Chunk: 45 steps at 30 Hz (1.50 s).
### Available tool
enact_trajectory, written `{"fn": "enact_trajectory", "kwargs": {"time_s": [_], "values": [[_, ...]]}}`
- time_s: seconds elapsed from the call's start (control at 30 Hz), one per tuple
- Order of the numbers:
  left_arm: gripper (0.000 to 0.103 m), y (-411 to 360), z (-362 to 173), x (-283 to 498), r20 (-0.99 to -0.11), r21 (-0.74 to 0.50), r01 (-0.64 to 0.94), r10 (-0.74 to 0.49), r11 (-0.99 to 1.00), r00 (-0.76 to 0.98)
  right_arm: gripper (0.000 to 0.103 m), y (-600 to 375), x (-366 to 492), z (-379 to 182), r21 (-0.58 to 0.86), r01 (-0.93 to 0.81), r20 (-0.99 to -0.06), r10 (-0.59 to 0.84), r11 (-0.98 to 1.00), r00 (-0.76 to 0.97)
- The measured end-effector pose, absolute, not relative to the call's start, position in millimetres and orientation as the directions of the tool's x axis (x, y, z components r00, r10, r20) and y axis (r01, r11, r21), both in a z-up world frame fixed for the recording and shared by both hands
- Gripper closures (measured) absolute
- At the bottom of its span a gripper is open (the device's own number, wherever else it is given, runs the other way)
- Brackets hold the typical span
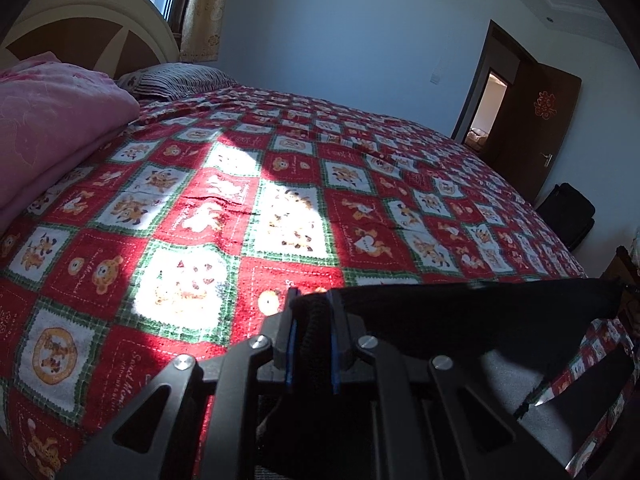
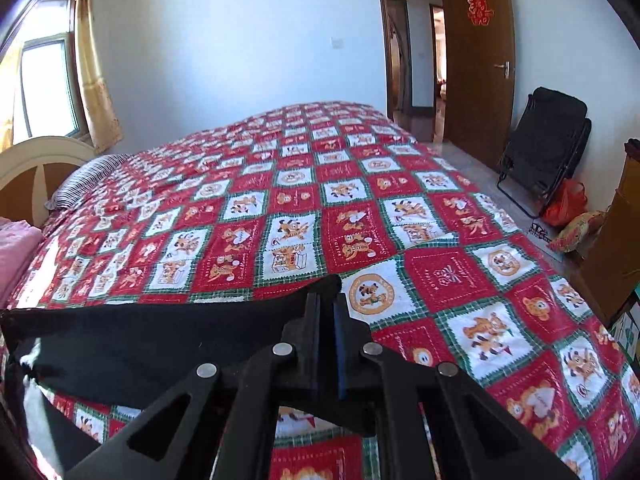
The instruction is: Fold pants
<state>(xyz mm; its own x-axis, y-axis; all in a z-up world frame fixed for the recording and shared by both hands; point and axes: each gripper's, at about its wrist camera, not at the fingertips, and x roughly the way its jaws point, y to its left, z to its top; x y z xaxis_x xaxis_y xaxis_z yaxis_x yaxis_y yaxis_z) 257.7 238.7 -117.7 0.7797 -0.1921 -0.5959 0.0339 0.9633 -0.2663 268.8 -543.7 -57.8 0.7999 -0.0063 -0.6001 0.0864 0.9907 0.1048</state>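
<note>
The black pants (image 1: pixel 460 312) hang stretched between my two grippers above the near edge of the bed. My left gripper (image 1: pixel 312 300) is shut on one end of the pants' top edge, with the cloth running off to the right. In the right wrist view the pants (image 2: pixel 152 336) run off to the left, and my right gripper (image 2: pixel 327 304) is shut on their other end. The lower part of the pants drops out of sight below both grippers.
The bed has a red, white and green cartoon patchwork cover (image 2: pixel 304 208). A pink folded quilt (image 1: pixel 52 128) and a striped pillow (image 1: pixel 176 80) lie at the headboard end. A black folding chair (image 2: pixel 548 144), bags and a brown open door (image 2: pixel 476 60) stand beyond the bed's foot.
</note>
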Motion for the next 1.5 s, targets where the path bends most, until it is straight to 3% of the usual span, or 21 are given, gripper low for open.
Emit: {"fn": "enact_trajectory", "kwargs": {"time_s": [0.57,1.1,1.13,1.2,1.23,1.27,1.4,1.5], "values": [[0.09,249,-120,174,-0.494,-0.326,0.111,-0.269,0.939,0.827,0.098,-568,161,-67,0.197,0.097,-0.53,0.022,0.976,0.848],[0.09,239,-161,108,-0.533,-0.193,0.139,-0.223,0.971,0.816,0.097,-568,80,-120,0.133,0.099,-0.625,0.006,0.986,0.781],[0.09,240,-163,106,-0.532,-0.193,0.139,-0.222,0.971,0.817,0.095,-567,77,-120,0.116,0.102,-0.625,-0.007,0.988,0.781],[0.09,240,-163,104,-0.525,-0.199,0.136,-0.223,0.971,0.821,0.078,-566,69,-116,0.089,0.125,-0.626,-0.042,0.988,0.779],[0.09,240,-162,103,-0.521,-0.201,0.134,-0.222,0.97,0.824,0.056,-567,65,-111,0.08,0.149,-0.622,-0.067,0.986,0.78],[0.09,240,-162,102,-0.517,-0.203,0.133,-0.221,0.97,0.827,0.043,-568,61,-107,0.078,0.166,-0.613,-0.084,0.983,0.786],[0.09,237,-162,97,-0.516,-0.187,0.132,-0.212,0.973,0.83,0.043,-552,43,-76,0.06,0.203,-0.541,-0.139,0.977,0.83],[0.09,236,-161,93,-0.517,-0.169,0.133,-0.203,0.976,0.831,0.043,-509,44,-57,0.026,0.088,-0.511,-0.063,0.996,0.857]]}}
